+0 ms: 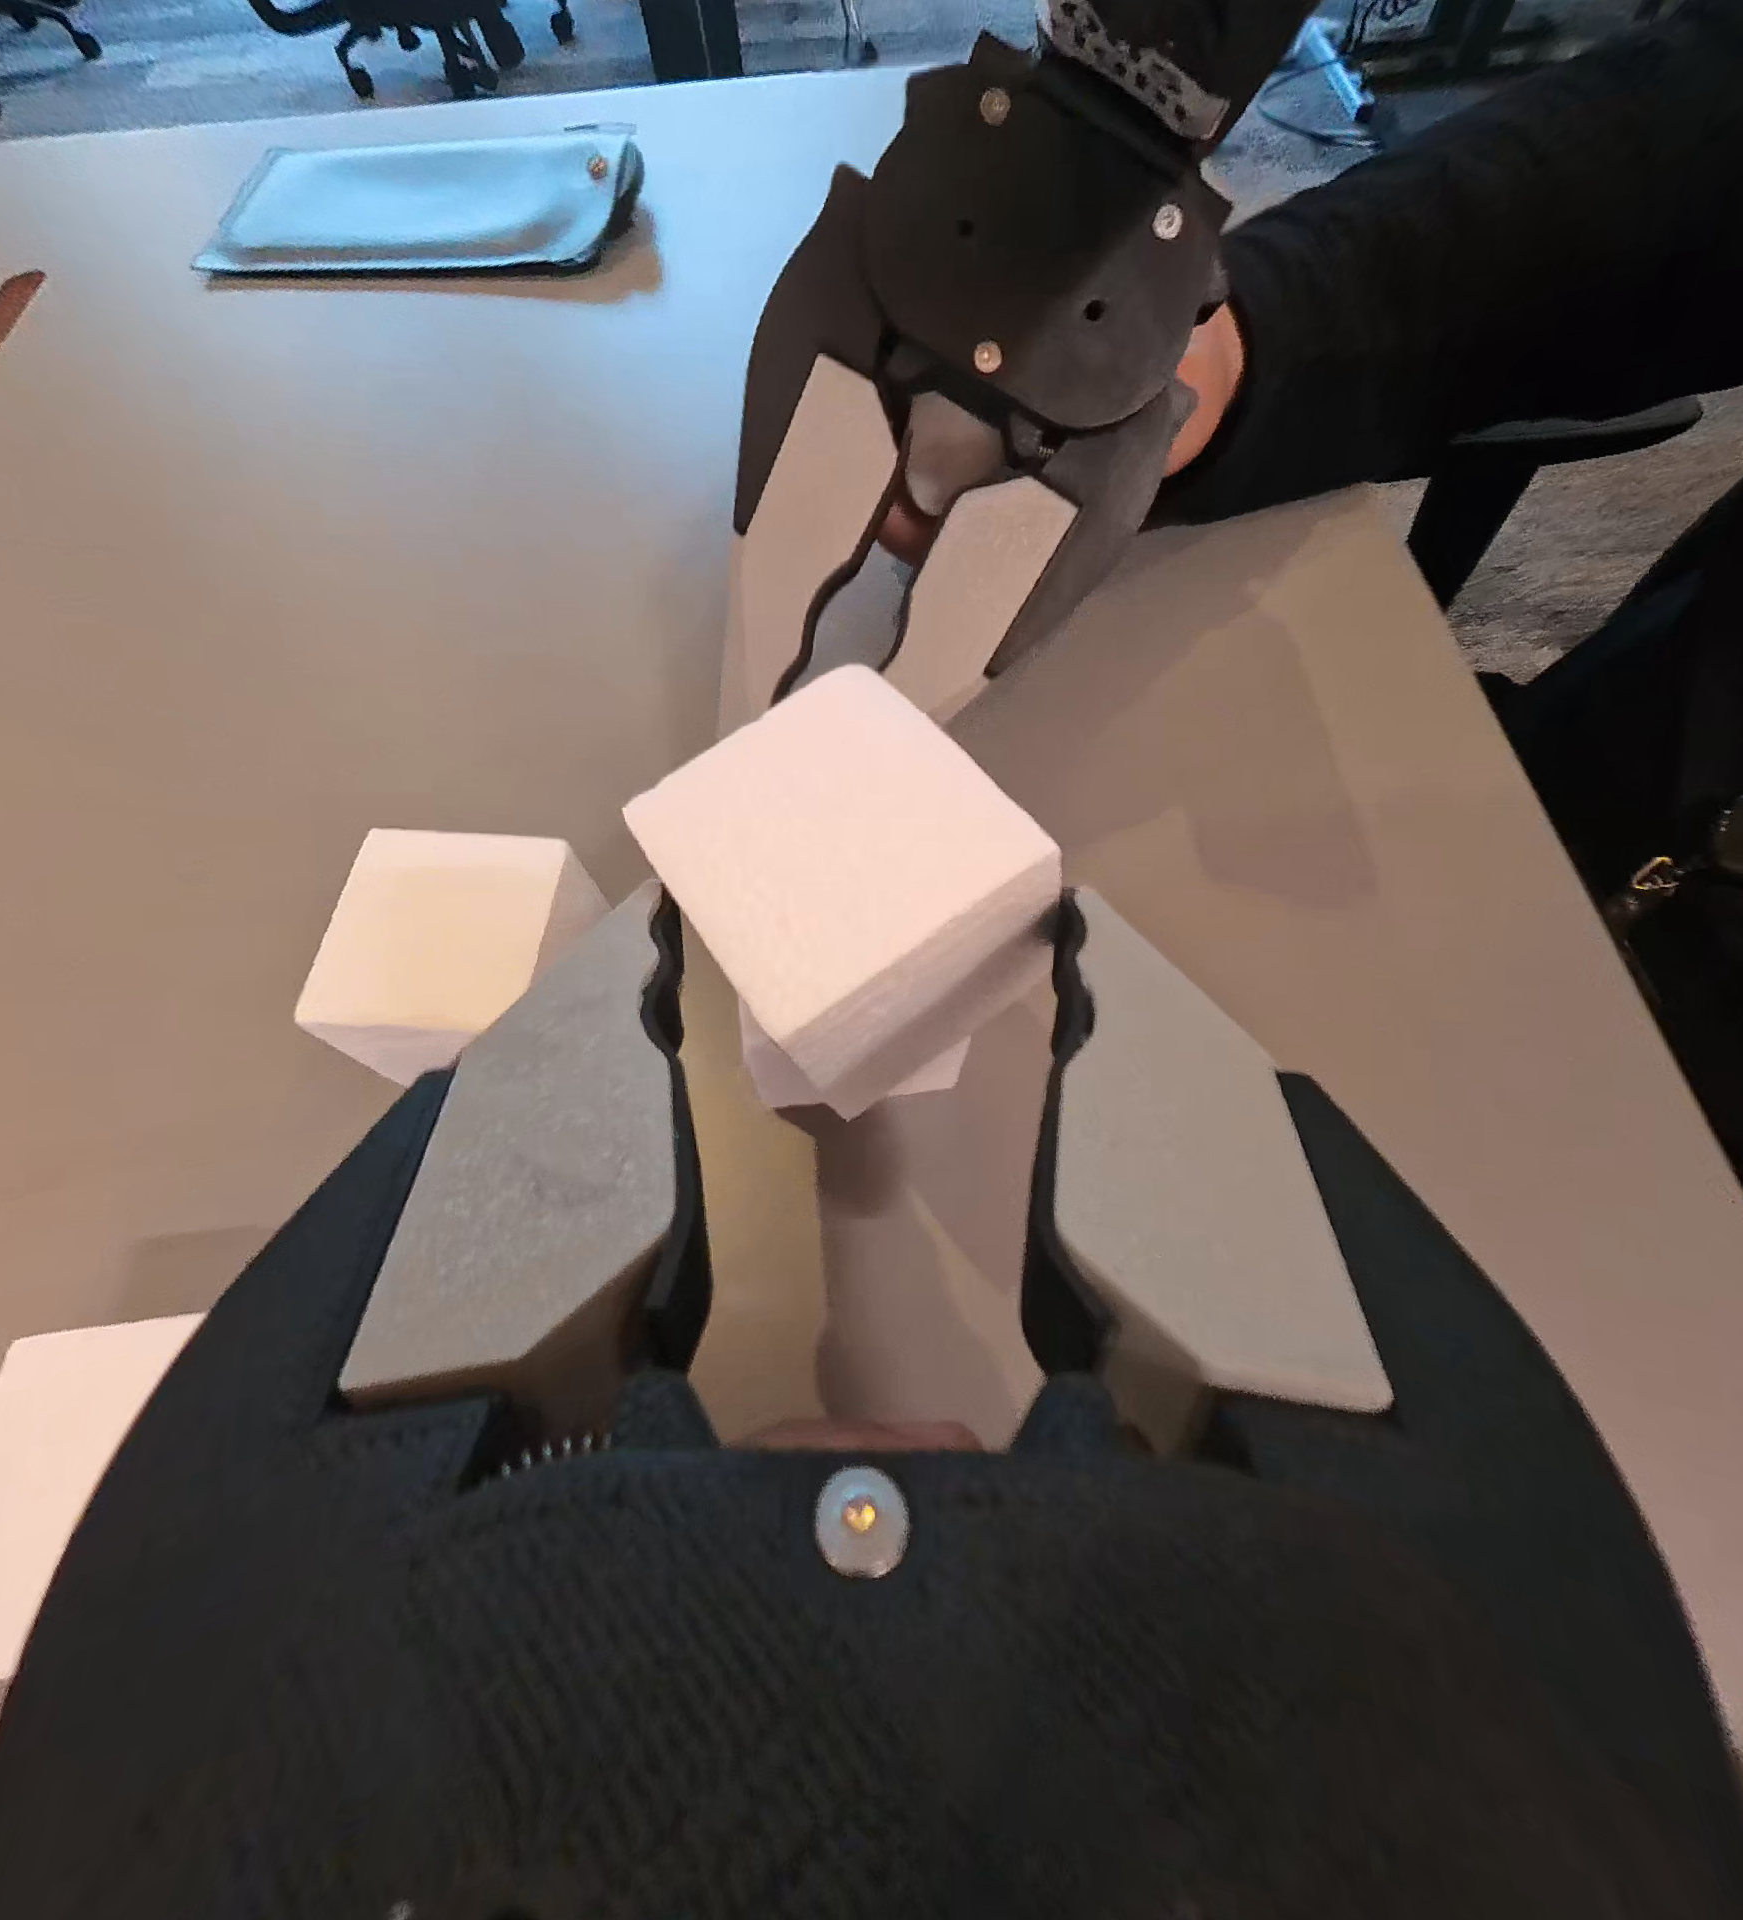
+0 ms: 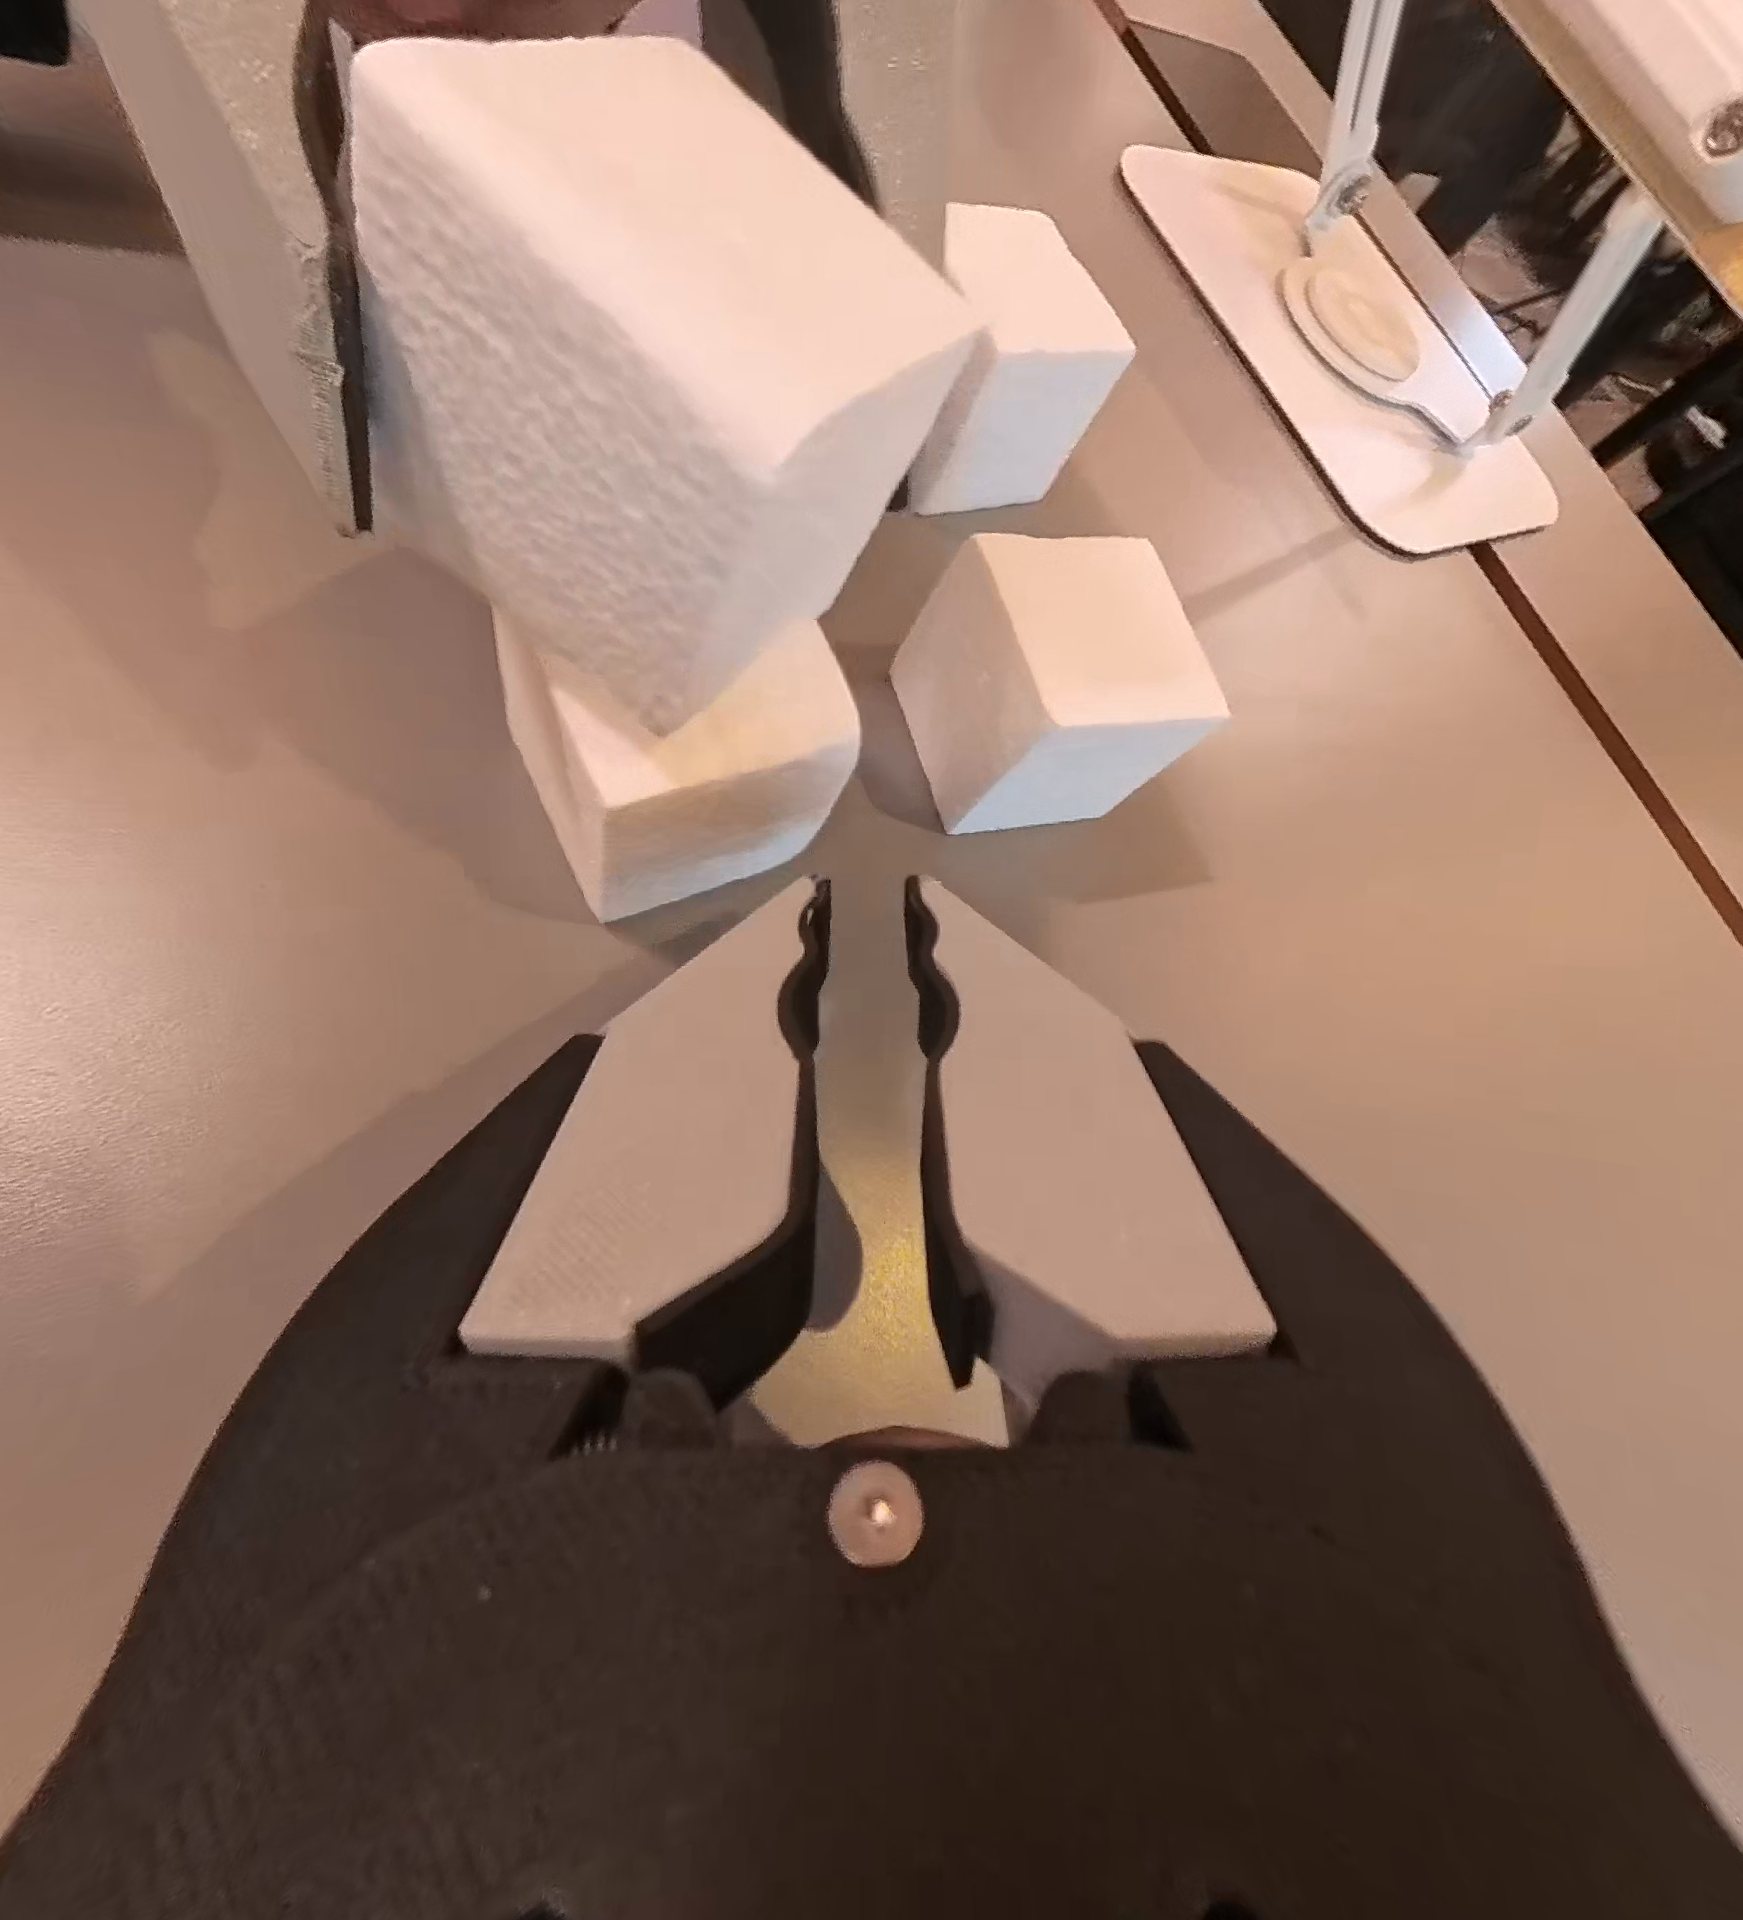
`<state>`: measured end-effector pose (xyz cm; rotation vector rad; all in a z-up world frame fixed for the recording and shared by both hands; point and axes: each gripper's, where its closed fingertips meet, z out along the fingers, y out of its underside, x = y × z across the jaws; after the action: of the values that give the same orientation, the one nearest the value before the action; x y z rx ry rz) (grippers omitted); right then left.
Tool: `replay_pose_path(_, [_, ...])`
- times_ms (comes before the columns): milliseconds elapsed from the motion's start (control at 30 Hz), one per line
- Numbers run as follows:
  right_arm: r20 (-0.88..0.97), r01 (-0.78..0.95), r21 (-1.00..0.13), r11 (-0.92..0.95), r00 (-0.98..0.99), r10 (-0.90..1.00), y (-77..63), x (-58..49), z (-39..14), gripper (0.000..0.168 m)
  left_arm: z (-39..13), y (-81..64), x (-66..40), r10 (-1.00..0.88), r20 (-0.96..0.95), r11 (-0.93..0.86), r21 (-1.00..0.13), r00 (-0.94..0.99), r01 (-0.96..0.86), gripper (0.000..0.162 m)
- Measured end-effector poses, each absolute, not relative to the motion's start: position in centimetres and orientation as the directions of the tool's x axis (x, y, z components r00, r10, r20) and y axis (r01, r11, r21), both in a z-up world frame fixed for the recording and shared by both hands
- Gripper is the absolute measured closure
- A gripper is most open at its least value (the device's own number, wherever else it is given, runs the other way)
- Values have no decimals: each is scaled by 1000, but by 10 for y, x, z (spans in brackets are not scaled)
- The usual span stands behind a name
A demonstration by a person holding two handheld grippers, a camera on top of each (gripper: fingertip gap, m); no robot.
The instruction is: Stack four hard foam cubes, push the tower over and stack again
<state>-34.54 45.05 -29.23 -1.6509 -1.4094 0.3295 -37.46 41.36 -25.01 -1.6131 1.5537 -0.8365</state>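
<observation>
held cube (image 1: 836, 894): white hard foam, clamped betw. left gripper (image 1: 862, 935) fingers, tilted, one corner pointing down. Seen from the right wrist view (image 2: 638, 395) it's raised above the surface, low corner over the base cube's top.
base cube (image 2: 680, 779): sits on the surface directly under the held one. Corner looks touching or just about; can't tell which.
loose cubes: two more on the surface, apart from the base – nearer cube (image 2: 1054, 686) just beside it, farther cube (image 2: 1028, 364) behind that. Neither stacked.
left fingers: clamped on held cube, grip near its lower edges, not round the middle.
right gripper (image 2: 867, 894): fingers close together w. a narrow gap, nothing betw. them; tips just short of the base cube, hovering.
stage (my read): 2nd cube going onto 1st; tower barely begun, two cubes to go.
risk 1: cube is skewed vs. base. Released like this it'd land on a corner and roll off, or settle twisted, poor footing for the next ones.
risk 2: foam is light; a corner dragged sideways across the base would likely shove the base out of place.
risk 3: right fingers near the base – a nudge would shift it mid-placement.
surface (image 2: 171, 935): pale, smooth; cubes prob. slide easily.
farther out: white stand base plate (image 2: 1251, 312) to one side, dark flat pouch (image 1: 431, 208) far off; neither in the way.
</observation>
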Motion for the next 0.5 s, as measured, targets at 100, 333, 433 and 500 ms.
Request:
replay_pose_path(100, [331,639,-768,48,332,883,455,-342,-293,156,-251,414,-377,-999,-4,-19,-854,43,-520,92])
replay_pose_path(333, [337,652,-757,47,328,883,456,-343,-298,154,-238,415,-377,-999,-40,43,-850,-17,-526,92])
replay_pose_path(433, [331,653,-756,39,330,884,457,-343,-299,153,-233,409,-374,-996,-20,62,-841,-83,-538,91])
replay_pose_path(500, [321,646,-763,32,334,886,457,-343,-298,152,-236,408,-372,-994,-34,88,-823,-106,-561,92])
